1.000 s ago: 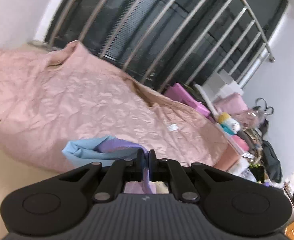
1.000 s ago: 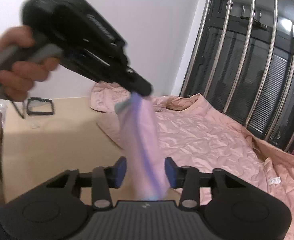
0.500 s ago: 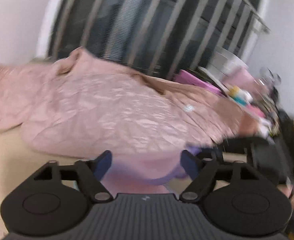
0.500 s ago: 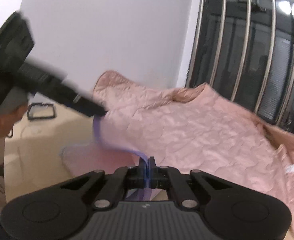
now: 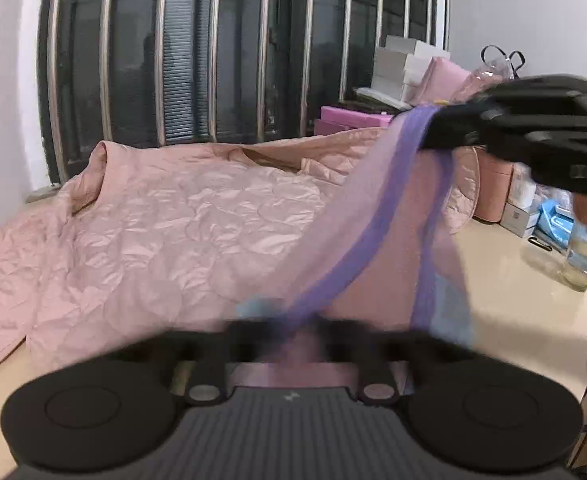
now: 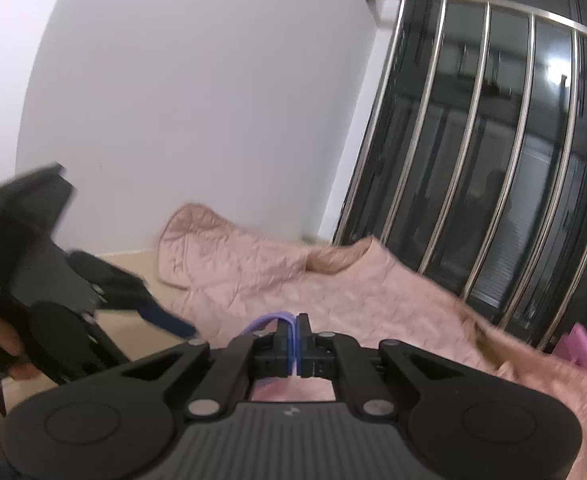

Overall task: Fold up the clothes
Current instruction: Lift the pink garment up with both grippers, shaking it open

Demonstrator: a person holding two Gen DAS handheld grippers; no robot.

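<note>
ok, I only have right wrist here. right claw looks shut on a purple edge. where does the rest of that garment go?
Observer: In the left wrist view, the garment hangs from the right claw and sags down to the left claw, in front of the pink quilt.
Operator: left claw shut on it?
Observer: Cannot tell. Its fingers are motion-blurred, with the purple band running down between them.
Operator: what does the garment look like overall?
Observer: Pale pink with purple bands, plus a light blue part low down beside the left claw.
</note>
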